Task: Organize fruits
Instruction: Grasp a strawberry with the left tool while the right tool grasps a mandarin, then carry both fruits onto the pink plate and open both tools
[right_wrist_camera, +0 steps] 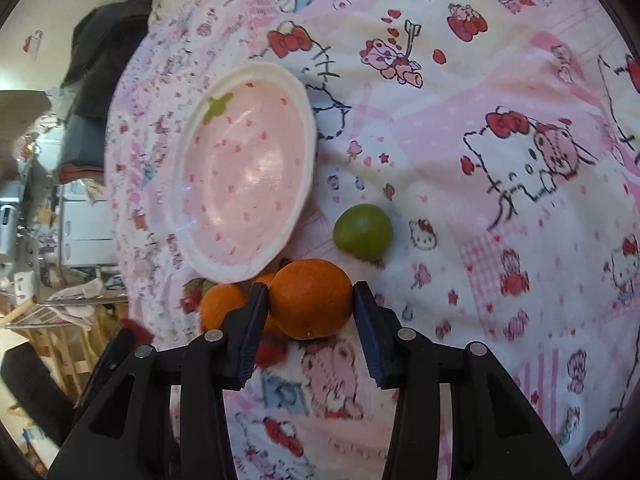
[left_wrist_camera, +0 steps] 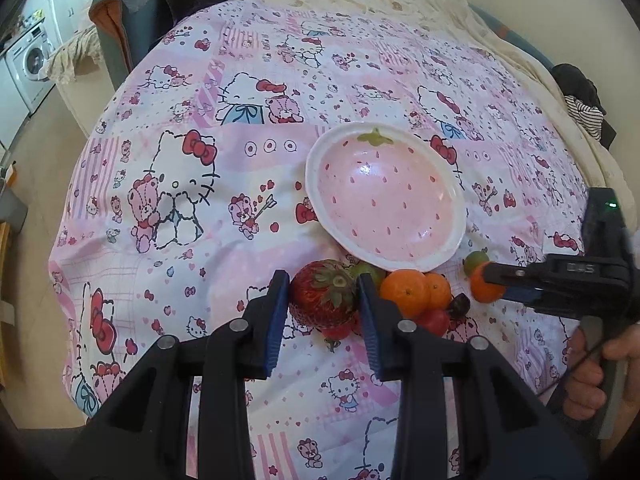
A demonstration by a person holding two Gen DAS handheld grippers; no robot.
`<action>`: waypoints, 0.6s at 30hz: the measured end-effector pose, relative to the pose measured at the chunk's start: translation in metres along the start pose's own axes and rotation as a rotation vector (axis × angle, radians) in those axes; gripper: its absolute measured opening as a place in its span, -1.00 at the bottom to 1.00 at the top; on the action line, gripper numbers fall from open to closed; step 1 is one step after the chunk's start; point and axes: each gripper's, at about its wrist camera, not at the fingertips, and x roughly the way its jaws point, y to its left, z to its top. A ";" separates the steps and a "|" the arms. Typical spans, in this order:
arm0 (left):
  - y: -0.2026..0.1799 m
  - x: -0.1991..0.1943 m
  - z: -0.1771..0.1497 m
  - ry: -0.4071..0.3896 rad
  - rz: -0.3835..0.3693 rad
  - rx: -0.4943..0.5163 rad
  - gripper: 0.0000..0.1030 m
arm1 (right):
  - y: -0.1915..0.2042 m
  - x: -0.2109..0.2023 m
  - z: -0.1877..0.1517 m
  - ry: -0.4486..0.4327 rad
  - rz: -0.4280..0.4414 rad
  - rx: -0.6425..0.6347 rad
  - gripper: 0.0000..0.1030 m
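The jaws of the left gripper [left_wrist_camera: 324, 300] pinch a big red strawberry [left_wrist_camera: 322, 294] from both sides, and those of the right gripper [right_wrist_camera: 310, 304] close on a small orange [right_wrist_camera: 310, 298], each fruit sitting just short of the pink plate [left_wrist_camera: 456, 200] so that, I judge, both can be lifted straight onto it. The plate is bare (no fruit on it yet), while the rest of the pile, two more oranges [left_wrist_camera: 416, 290], a green fruit [right_wrist_camera: 363, 232] and some small red ones [left_wrist_camera: 434, 322], lies on the patterned bedsheet [left_wrist_camera: 200, 240] beside its near rim. The strawberry looks glossy with a leafy green cap; the orange is round and smooth.
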 end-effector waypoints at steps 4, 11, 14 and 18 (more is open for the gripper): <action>0.002 -0.003 -0.001 -0.020 0.011 0.003 -0.42 | 0.009 -0.015 0.001 -0.008 0.084 -0.035 -0.12; 0.001 -0.006 0.006 -0.064 0.037 0.034 -0.42 | 0.033 -0.044 0.010 -0.127 0.186 -0.127 -0.12; -0.002 -0.012 0.018 -0.084 0.033 0.063 -0.42 | 0.046 -0.051 0.019 -0.166 0.191 -0.183 -0.12; -0.008 -0.016 0.041 -0.111 0.023 0.095 -0.42 | 0.060 -0.050 0.033 -0.198 0.184 -0.227 -0.12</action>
